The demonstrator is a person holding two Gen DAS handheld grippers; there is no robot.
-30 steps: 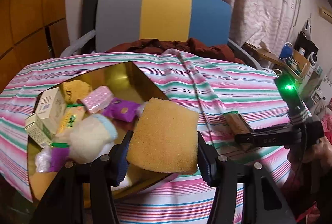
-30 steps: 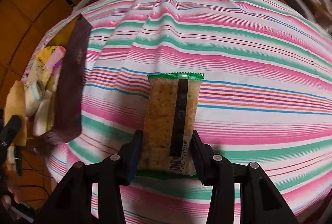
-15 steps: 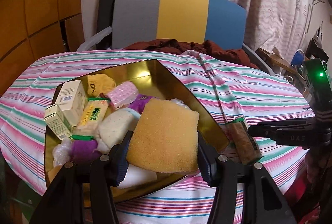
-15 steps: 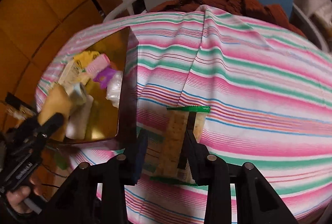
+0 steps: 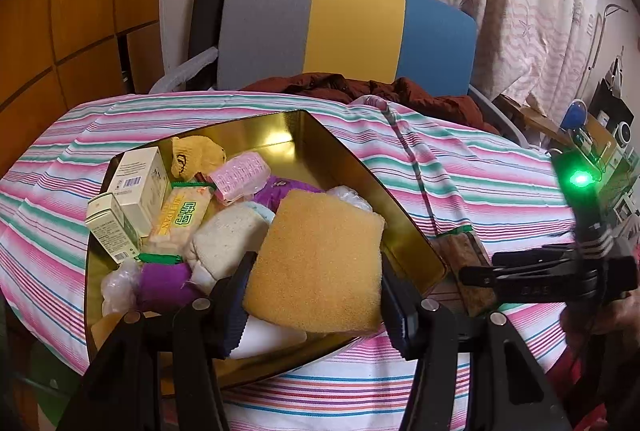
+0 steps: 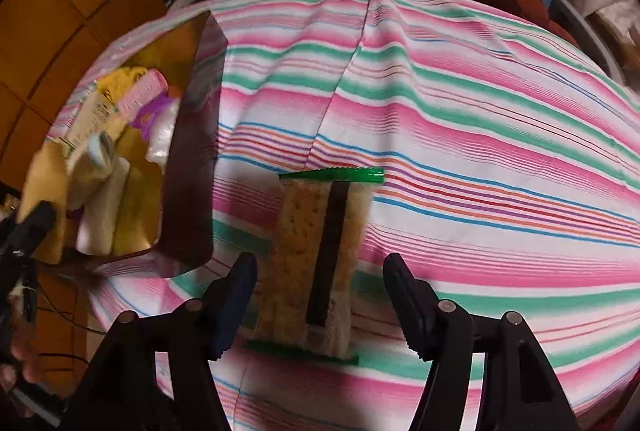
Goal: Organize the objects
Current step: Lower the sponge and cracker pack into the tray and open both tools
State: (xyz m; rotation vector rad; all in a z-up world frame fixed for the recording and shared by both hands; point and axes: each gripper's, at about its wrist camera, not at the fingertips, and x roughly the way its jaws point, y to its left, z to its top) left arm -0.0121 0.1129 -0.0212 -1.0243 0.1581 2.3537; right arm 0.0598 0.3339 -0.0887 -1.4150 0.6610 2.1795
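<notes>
My left gripper (image 5: 316,295) is shut on a yellow sponge (image 5: 316,259), held over the near right part of a gold tin (image 5: 400,215). The tin holds small boxes, a cracker pack, a pink packet, a plush toy and other soft items. My right gripper (image 6: 318,283) is open, its fingers standing apart on either side of a cracker packet (image 6: 312,231) with green ends. The packet lies on the striped cloth just right of the tin's wall (image 6: 192,151). In the left wrist view the packet (image 5: 460,251) sits partly behind the right gripper (image 5: 480,271).
A striped tablecloth (image 6: 480,151) covers the round table, with a raised fold running down its middle. A grey, yellow and blue chair (image 5: 348,31) with a dark red garment (image 5: 360,87) stands behind. A cluttered shelf (image 5: 600,135) is at far right, and a person's hand (image 5: 600,315) holds the right gripper.
My right gripper has opened and the cracker packet now lies free on the cloth beside the tin. The left gripper, still holding the sponge, has shifted over the tin.
</notes>
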